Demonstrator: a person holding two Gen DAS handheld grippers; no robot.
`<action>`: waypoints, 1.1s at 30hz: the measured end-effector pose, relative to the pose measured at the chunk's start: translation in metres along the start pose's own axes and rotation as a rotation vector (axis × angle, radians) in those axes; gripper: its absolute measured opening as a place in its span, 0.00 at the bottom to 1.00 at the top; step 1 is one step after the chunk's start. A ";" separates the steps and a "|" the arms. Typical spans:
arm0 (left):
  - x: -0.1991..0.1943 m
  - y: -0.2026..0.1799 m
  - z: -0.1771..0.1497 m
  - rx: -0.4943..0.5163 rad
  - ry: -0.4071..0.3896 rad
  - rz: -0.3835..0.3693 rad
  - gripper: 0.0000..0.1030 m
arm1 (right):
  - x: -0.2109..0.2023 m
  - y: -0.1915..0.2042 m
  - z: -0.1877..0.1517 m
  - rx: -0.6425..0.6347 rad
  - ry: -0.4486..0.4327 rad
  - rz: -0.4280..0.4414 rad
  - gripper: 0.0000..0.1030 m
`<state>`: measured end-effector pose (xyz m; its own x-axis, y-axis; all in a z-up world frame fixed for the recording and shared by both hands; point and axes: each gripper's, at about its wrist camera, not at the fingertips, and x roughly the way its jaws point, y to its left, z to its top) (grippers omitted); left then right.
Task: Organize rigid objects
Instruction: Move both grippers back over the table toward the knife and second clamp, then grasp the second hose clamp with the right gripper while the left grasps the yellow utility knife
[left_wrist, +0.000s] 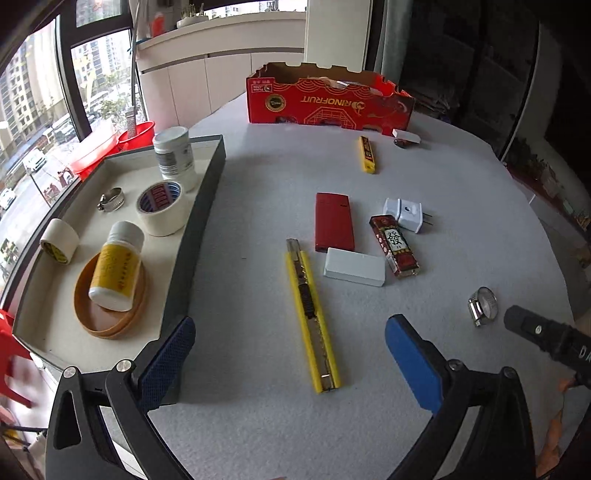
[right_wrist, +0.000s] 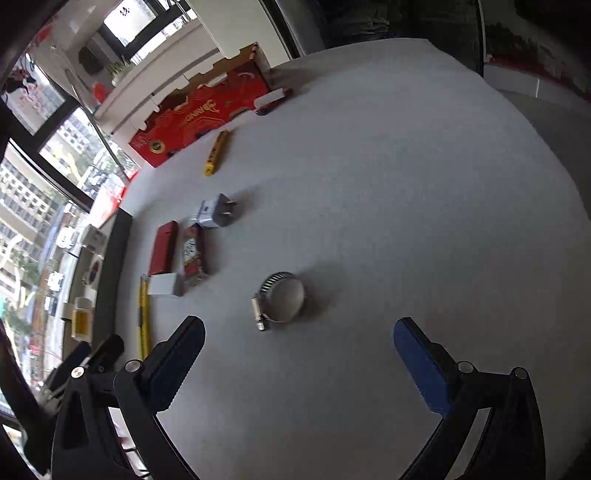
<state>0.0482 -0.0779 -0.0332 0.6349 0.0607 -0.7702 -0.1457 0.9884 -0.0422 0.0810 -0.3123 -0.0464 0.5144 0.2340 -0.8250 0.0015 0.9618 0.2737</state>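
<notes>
Left tool (left_wrist: 288, 365) spread, over yellow knife (left_wrist: 312, 317) | right tool (right_wrist: 299, 354) spread, near hose clamp (right_wrist: 282, 300)

The near part of the grey table (left_wrist: 258, 424) lay bare, leaving open room there. A long yellow utility knife (left_wrist: 312, 317) stretched from near to mid-table, just right of the tray wall (left_wrist: 201, 236) along the left side. Farther in, a red case (left_wrist: 334, 222), a white block (left_wrist: 354, 266), a red patterned box (left_wrist: 394, 245) and a white plug (left_wrist: 403, 214) crowded together, with narrow gaps at best. A hose clamp (right_wrist: 282, 301) stood alone on the right; the wide stretch right of it was open. At the far edge a red cardboard box (left_wrist: 328, 98) closed off the way, with what looked like a small yellow cutter (left_wrist: 367, 154) just before it.
</notes>
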 end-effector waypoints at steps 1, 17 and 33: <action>0.007 -0.006 0.002 -0.001 0.012 0.003 1.00 | 0.007 -0.005 -0.003 -0.046 0.016 -0.065 1.00; 0.057 -0.006 0.013 -0.017 0.038 0.062 1.00 | 0.052 0.048 0.011 -0.272 0.009 -0.166 1.00; 0.048 -0.021 0.019 0.043 0.083 -0.009 0.59 | 0.040 0.057 0.008 -0.307 0.030 -0.158 0.57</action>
<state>0.0967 -0.0930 -0.0572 0.5704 0.0418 -0.8203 -0.1067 0.9940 -0.0235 0.1083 -0.2491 -0.0602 0.5025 0.0779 -0.8610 -0.1809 0.9834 -0.0166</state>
